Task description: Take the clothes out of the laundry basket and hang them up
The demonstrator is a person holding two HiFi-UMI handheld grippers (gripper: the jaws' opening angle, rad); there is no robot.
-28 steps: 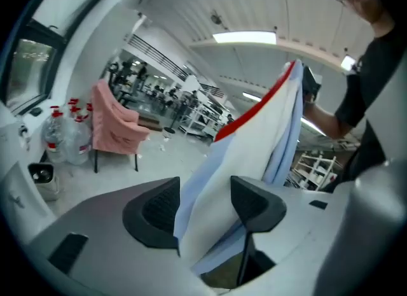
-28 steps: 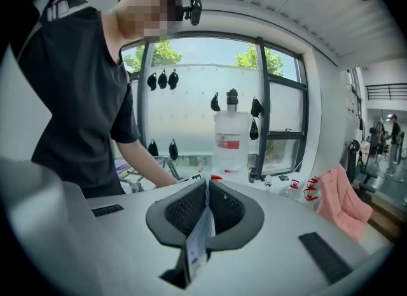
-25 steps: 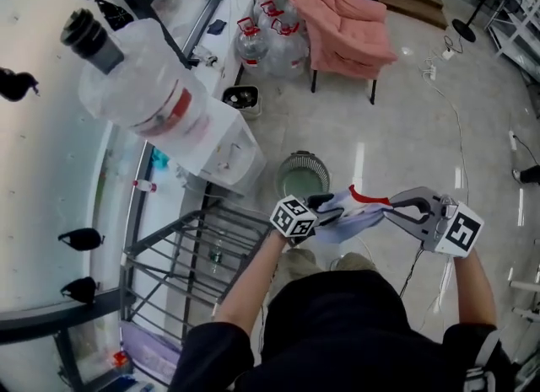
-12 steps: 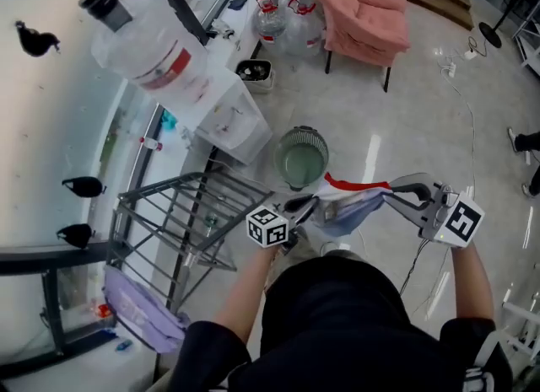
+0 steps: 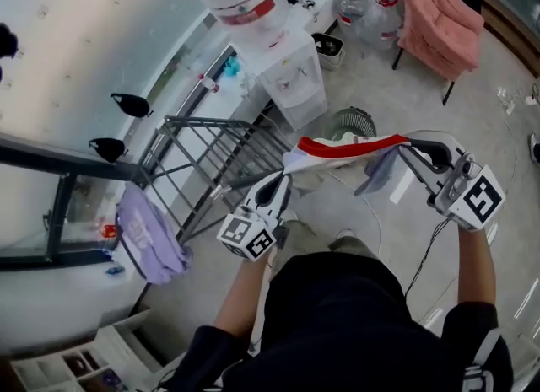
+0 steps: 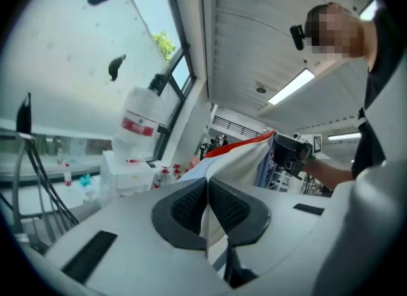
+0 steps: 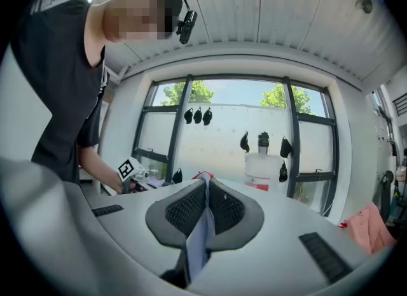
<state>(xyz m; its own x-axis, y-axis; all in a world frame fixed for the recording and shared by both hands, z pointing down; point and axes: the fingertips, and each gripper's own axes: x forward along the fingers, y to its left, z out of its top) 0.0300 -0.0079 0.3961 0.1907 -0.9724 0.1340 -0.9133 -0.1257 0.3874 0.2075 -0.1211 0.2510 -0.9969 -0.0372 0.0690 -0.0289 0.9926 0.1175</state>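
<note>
Near drying rack [image 5: 205, 151], red-edged white garment [image 5: 348, 147]

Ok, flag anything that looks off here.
Nothing is spilled or damaged. Only the purple garment looks untidy: it hangs bunched at the drying rack's end, not spread out.

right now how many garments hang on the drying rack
1: a purple garment on the drying rack's near end. The white garment is held by the left gripper and right gripper, unhung.

Glossy pale floor [image 5: 363, 70], pink armchair [image 5: 439, 15], water dispenser [image 5: 291, 78] — tall daylit windows [image 7: 222, 123]
</note>
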